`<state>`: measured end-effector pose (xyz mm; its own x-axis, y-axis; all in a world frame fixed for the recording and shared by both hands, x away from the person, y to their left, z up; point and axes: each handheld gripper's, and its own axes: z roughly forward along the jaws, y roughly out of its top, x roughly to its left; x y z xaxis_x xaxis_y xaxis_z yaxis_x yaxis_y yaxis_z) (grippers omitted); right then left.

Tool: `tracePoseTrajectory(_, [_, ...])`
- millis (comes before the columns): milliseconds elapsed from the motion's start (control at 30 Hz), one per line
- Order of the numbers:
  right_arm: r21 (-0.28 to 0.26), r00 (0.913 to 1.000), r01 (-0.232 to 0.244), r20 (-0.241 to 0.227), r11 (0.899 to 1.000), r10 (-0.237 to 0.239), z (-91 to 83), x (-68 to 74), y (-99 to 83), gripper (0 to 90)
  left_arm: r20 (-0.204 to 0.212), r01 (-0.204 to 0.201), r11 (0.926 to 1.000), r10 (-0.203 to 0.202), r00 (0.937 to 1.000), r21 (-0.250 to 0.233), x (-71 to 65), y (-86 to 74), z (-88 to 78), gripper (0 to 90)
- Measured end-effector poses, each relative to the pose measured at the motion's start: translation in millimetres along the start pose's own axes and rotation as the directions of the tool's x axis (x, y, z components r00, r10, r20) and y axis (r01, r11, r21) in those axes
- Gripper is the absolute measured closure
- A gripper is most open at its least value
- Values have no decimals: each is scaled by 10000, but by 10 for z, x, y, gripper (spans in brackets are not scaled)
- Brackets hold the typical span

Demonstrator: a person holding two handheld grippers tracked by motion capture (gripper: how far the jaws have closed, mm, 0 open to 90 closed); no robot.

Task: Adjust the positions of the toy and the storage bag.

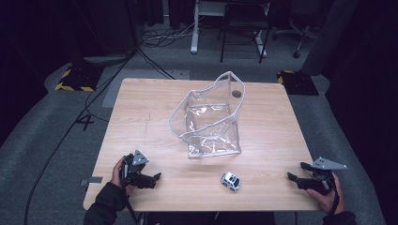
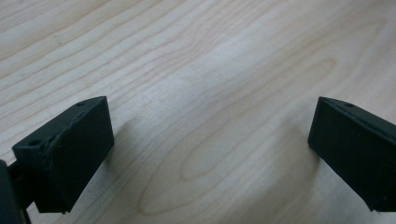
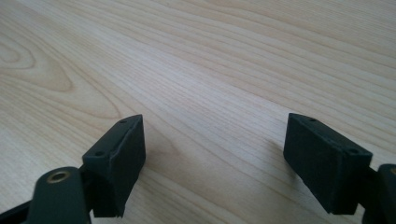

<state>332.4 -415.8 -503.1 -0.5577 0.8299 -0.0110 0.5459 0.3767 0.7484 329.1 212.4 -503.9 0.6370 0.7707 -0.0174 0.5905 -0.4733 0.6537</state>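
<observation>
A clear plastic bag (image 1: 210, 123) with a white rim stands open in the middle of the wooden table (image 1: 141, 108). A small white toy car (image 1: 231, 181) lies in front of it, near the table's front edge. My left gripper (image 1: 156, 178) rests low at the front left, pointing right, apart from the car. Its jaws stand wide open over bare wood (image 2: 205, 121). At the front right my right gripper (image 1: 296, 172) points left toward the car and is open too, with only wood (image 3: 210, 140) between its jaws.
A round dark hole (image 1: 236, 93) sits in the table behind the bag. Beyond the table are cables on the grey floor, a black stool frame (image 1: 241, 28), a white desk leg (image 1: 194, 26) and yellow-striped floor plates (image 1: 77, 79).
</observation>
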Motion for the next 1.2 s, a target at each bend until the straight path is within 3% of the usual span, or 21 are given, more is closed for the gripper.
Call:
tracePoseTrajectory(100, [16,9999,86,-126,10000,-85,1,12,0,208,-8,-34,10000,34,10000,33,3,-3,-8,4])
tracePoseTrajectory(200, [12,9996,216,-180,9998,-216,14,34,13,206,-62,203,9998,-203,9998,21,-15,-18,-13,5])
tracePoseTrajectory(333, [26,9997,129,-188,9999,-129,30,67,32,206,-82,114,9999,-115,9999,-22,-5,-18,-13,5])
tracePoseTrajectory(433, [-1,9992,337,-208,9994,-337,42,96,44,207,-56,135,9999,-135,9999,-11,-5,-18,-13,5])
tracePoseTrajectory(567, [-11,9932,774,-866,9970,-772,83,231,79,217,-120,21,10000,-20,9999,43,9,-7,-15,4])
tracePoseTrajectory(600, [-80,9839,1206,-1320,9927,-1206,133,335,124,217,-77,25,10000,-25,10000,51,10,-6,-14,4])
tracePoseTrajectory(633, [-80,9839,1206,-1320,9927,-1206,133,335,124,217,-77,25,10000,-25,10000,51,10,-6,-14,4])
tracePoseTrajectory(667, [-145,9740,1505,-1690,9885,-1508,186,437,170,218,-78,23,10000,-23,10000,47,10,-6,-13,4])
tracePoseTrajectory(700, [-145,9740,1505,-1690,9885,-1508,186,437,170,218,-78,23,10000,-23,10000,47,10,-6,-13,4])
tracePoseTrajectory(733, [-216,9613,1868,-2022,9822,-1873,239,536,216,223,-83,19,10000,-18,10000,44,10,-6,-13,4])
tracePoseTrajectory(767, [-216,9613,1868,-2022,9822,-1873,239,536,216,223,-83,19,10000,-18,10000,44,10,-6,-13,4])
tracePoseTrajectory(867, [-350,9457,2127,-2440,9765,-2147,307,721,284,288,-102,36,10000,-35,9999,34,8,-7,-13,4])
tracePoseTrajectory(900, [-477,9261,2482,-2812,9675,-2514,365,854,333,288,-120,29,10000,-28,9999,36,9,-7,-14,5])
tracePoseTrajectory(933, [-477,9261,2482,-2812,9675,-2514,365,854,333,288,-120,29,10000,-28,9999,36,9,-7,-14,5])
tracePoseTrajectory(967, [-447,9204,2506,-2985,9671,-2523,387,929,357,284,-129,41,10000,-41,9999,42,8,-7,-15,5])
tracePoseTrajectory(1000, [-574,8987,2840,-3321,9571,-2866,426,1042,388,261,-79,28,10000,-28,10000,38,9,-7,-13,5])
tracePoseTrajectory(1033, [-574,8987,2840,-3321,9571,-2866,426,1042,388,261,-151,35,10000,-35,9999,47,8,-7,-16,5])
tracePoseTrajectory(1067, [-624,8827,3086,-3530,9491,-3102,445,1112,404,236,-151,45,10000,-44,9999,49,7,-8,-17,4])
tracePoseTrajectory(1200, [-525,8900,3025,-3419,9517,-3017,461,1168,416,200,-147,72,10000,-71,9999,49,5,-8,-17,4])
